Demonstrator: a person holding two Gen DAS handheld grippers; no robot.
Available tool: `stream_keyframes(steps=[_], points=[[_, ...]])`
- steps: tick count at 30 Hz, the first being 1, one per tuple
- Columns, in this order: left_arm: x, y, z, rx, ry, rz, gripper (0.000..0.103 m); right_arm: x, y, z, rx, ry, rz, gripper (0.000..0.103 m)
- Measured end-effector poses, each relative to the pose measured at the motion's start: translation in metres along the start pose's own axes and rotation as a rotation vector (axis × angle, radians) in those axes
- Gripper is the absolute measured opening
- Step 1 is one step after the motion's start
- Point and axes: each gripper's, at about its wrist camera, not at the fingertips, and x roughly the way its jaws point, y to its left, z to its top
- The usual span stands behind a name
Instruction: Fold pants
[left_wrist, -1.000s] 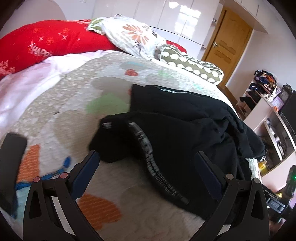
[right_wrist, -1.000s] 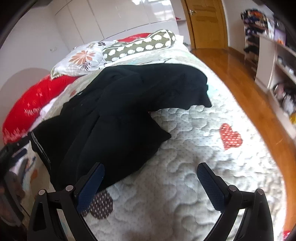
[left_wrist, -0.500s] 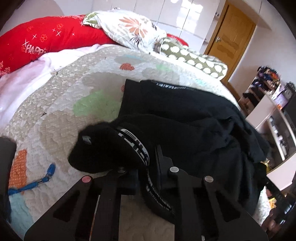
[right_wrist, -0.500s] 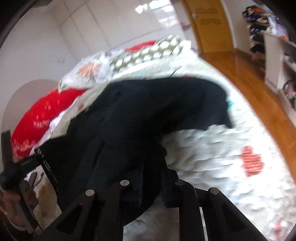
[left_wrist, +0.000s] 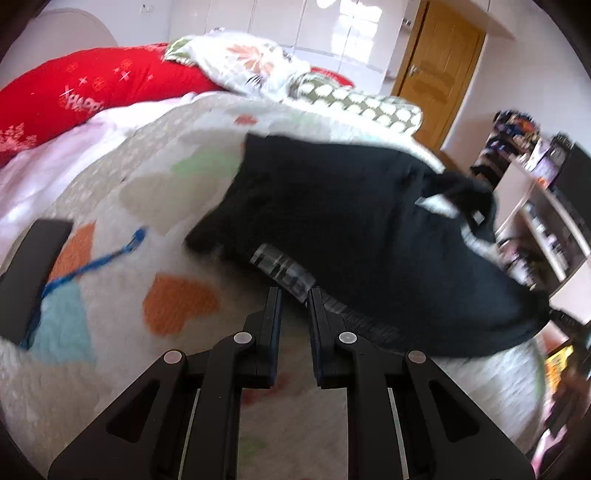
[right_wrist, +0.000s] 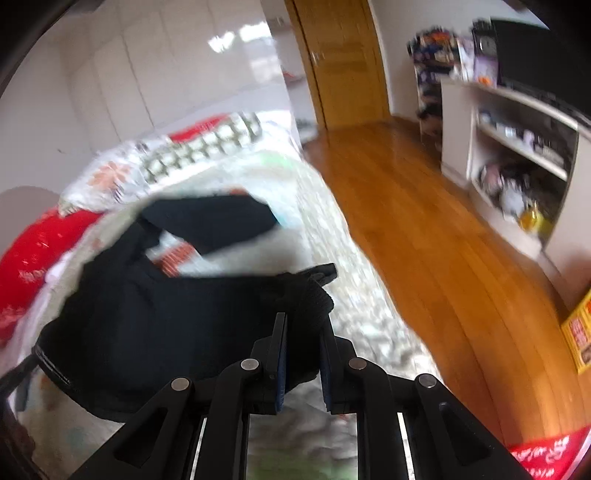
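Observation:
Black pants (left_wrist: 354, 221) with a patterned waistband (left_wrist: 284, 269) hang above a quilted bedspread (left_wrist: 122, 288). My left gripper (left_wrist: 294, 295) is shut on the waistband edge and holds it off the bed. In the right wrist view my right gripper (right_wrist: 302, 325) is shut on a bunched fold of the pants (right_wrist: 166, 317), lifted above the bedspread (right_wrist: 354, 317). The far pant leg (right_wrist: 214, 218) trails toward the pillows. Both views are motion blurred.
A red pillow (left_wrist: 92, 88), a floral pillow (left_wrist: 251, 62) and a spotted bolster (left_wrist: 354, 103) lie at the head of the bed. A dark flat object (left_wrist: 33, 266) and blue cord (left_wrist: 96, 262) lie at left. Wood floor (right_wrist: 424, 229) and shelves (right_wrist: 517, 155) are at right.
Both grippers went from open to shut on the pants, then lifted the fabric off the bedspread. The pants now hang stretched between them, and both views have swung.

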Motion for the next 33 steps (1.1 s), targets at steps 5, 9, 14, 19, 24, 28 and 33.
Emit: stream_keyframes(steps=[5, 9, 14, 19, 24, 28, 33], points=[[-0.009, 0.039, -0.002, -0.099, -0.002, 0.014, 0.041, 0.017, -0.011, -0.014, -0.006, 0.043, -0.011, 0.014], [-0.017, 0.057, 0.01, -0.181, -0.064, -0.018, 0.075, 0.02, -0.012, -0.014, 0.002, 0.045, 0.002, 0.014], [0.013, 0.052, 0.027, -0.21, 0.003, -0.083, 0.081, 0.025, -0.011, -0.011, 0.03, 0.068, 0.014, 0.014], [0.056, 0.044, 0.045, -0.279, 0.052, -0.126, 0.081, 0.03, -0.017, -0.008, 0.091, 0.097, 0.031, 0.017], [0.075, 0.047, 0.055, -0.343, 0.059, -0.14, 0.014, 0.034, -0.009, -0.009, 0.04, 0.087, 0.04, 0.017], [0.049, 0.045, 0.052, -0.292, 0.017, -0.128, 0.009, 0.028, -0.006, -0.006, 0.043, 0.046, 0.034, 0.016], [-0.006, 0.064, 0.037, -0.266, -0.037, -0.082, 0.009, 0.003, 0.003, -0.001, 0.004, 0.019, 0.069, 0.016]])
